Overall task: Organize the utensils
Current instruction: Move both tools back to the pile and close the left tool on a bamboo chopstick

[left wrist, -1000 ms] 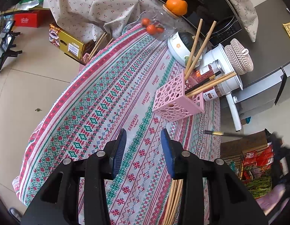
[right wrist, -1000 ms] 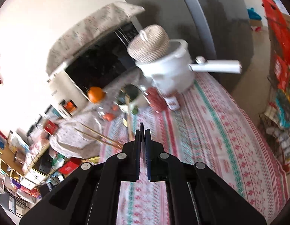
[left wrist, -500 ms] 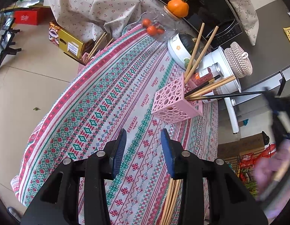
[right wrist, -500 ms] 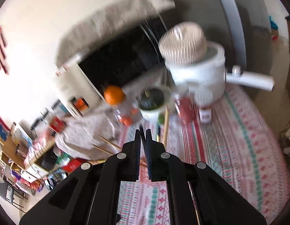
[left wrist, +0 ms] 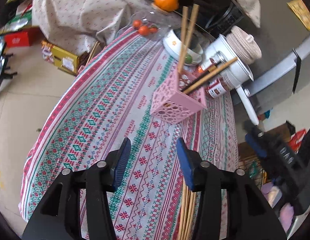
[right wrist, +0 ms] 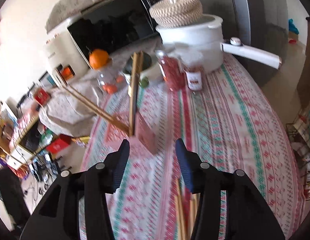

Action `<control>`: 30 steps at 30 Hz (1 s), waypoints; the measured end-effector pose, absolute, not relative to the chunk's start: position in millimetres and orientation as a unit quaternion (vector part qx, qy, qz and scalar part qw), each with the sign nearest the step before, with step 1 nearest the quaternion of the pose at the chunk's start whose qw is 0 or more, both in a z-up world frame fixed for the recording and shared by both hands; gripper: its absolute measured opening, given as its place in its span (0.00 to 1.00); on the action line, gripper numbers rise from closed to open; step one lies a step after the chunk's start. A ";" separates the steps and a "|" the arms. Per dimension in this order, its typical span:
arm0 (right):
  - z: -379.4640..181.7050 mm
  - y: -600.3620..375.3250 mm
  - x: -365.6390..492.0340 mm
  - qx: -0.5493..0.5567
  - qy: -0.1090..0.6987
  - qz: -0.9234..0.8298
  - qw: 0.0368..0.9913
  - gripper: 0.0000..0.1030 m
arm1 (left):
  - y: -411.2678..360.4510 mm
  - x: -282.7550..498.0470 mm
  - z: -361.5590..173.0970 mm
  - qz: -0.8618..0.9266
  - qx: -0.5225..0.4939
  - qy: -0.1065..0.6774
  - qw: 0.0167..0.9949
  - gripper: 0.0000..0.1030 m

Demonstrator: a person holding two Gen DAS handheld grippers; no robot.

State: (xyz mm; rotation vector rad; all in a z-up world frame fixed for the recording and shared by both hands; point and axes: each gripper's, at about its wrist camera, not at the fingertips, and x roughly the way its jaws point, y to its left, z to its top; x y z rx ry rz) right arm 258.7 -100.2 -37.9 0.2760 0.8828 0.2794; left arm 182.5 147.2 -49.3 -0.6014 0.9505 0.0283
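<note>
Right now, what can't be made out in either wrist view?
- Loose chopsticks on the table: left wrist view, near ends cut off by the frame edge, partly behind the left tongs.
- Pink holder: right wrist view, motion blur.
- Right tongs: left wrist view, blurred.
- Jar labels: unreadable.

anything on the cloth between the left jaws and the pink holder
Nothing: in the left wrist view only bare patterned tablecloth runs from the left gripper up to the pink holder.

A lived-in home: microwave, white pot, patterned tablecloth.
</note>
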 end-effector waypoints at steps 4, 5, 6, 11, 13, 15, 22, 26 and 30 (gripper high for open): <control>-53.5 -109.7 246.2 0.114 0.430 0.123 0.887 0.64 | 126.7 182.3 -45.1 0.003 -0.253 0.441 0.861 0.58; -56.8 -113.8 243.0 0.111 0.431 0.114 0.888 0.70 | 119.2 182.2 -44.2 0.002 -0.240 0.439 0.866 0.60; -59.1 -117.6 240.6 0.110 0.432 0.107 0.889 0.74 | 116.3 181.3 -45.0 0.002 -0.233 0.439 0.868 0.66; -78.9 -165.3 224.5 0.152 0.449 0.061 0.879 0.91 | 99.6 183.3 -53.5 0.002 -0.224 0.447 0.866 0.88; -87.7 -182.2 220.9 0.160 0.464 0.039 0.870 0.91 | 94.3 186.1 -58.9 0.007 -0.219 0.457 0.862 0.91; -95.6 -195.1 218.8 0.164 0.485 0.036 0.858 0.91 | 88.8 189.7 -65.6 0.016 -0.212 0.469 0.857 0.92; -114.8 -222.4 212.2 0.172 0.535 0.052 0.826 0.92 | 60.4 205.4 -97.5 0.034 -0.165 0.538 0.826 0.92; -124.0 -226.0 210.6 0.180 0.560 0.073 0.805 0.91 | 43.5 214.2 -118.1 0.049 -0.128 0.571 0.810 0.92; -129.0 -231.0 206.7 0.190 0.572 0.082 0.794 0.92 | 35.3 220.0 -133.4 0.063 -0.104 0.588 0.800 0.92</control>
